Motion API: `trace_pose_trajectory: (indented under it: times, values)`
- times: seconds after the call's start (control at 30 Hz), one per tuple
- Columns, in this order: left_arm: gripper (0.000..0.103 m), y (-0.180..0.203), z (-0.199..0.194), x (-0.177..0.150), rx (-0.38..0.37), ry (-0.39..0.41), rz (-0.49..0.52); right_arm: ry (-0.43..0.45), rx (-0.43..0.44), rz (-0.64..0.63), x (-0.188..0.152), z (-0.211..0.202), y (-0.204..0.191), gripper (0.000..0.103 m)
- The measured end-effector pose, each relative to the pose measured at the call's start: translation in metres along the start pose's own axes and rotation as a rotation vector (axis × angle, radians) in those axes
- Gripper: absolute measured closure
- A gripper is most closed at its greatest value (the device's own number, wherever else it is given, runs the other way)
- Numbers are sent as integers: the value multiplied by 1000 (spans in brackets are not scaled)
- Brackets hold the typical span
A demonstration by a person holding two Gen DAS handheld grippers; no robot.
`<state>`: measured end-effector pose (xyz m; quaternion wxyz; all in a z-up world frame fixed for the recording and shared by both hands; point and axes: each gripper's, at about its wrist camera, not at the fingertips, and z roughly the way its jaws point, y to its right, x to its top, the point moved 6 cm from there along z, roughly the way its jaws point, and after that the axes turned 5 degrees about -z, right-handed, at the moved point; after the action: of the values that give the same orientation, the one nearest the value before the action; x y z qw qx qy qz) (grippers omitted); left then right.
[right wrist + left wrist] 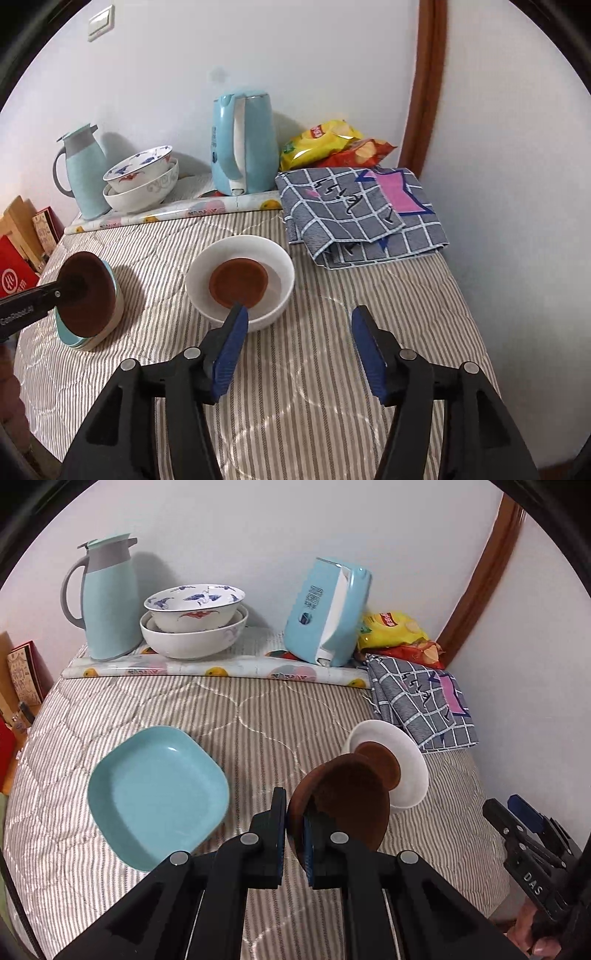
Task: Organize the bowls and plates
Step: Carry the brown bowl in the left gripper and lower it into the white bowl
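My left gripper (pixel 293 812) is shut on the rim of a small brown dish (pixel 343 801), held on edge above the striped cloth. To its left lies a light blue square plate (pixel 159 794). To its right a white bowl (pixel 408 749) holds a second brown dish (pixel 384 760). In the right wrist view my right gripper (pixel 300 317) stands open just short of the white bowl (pixel 275 258), with nothing between its fingers. The brown dish (pixel 238 282) rests inside that bowl. At the left of this view the held brown dish (pixel 86 291) hangs over the blue plate (pixel 70 334).
Two stacked patterned bowls (pixel 192 627), a blue thermos jug (pixel 107 602), a blue kettle (pixel 328 613) and crisp bags (pixel 395 631) stand along the back wall. A folded checked cloth (pixel 421 701) lies at the right. Boxes (pixel 22 266) sit past the left edge.
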<state>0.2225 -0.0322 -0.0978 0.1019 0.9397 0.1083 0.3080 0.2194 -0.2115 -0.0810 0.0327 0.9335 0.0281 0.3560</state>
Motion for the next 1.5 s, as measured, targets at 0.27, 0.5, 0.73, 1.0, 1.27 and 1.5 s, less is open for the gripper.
trace_pose_trajectory:
  times: [0.27,0.5,0.73,1.0,1.27,1.5]
  values:
    - [95,22,11,-2,-11,-16,33,0,-9,58,-7,-11,17,42]
    - [95,32,25,1,-11,-31,46,17,-3,105,-11,-17,30,33]
    - [95,38,41,7,-7,-50,53,19,-26,129,-14,-12,44,27]
    - [95,44,60,17,-5,-66,66,-6,-25,158,-22,0,52,26]
    - [94,57,82,27,-21,-79,69,-18,-16,170,-22,8,52,26]
    - [94,71,109,27,-28,-113,78,-45,-14,153,-27,16,48,26]
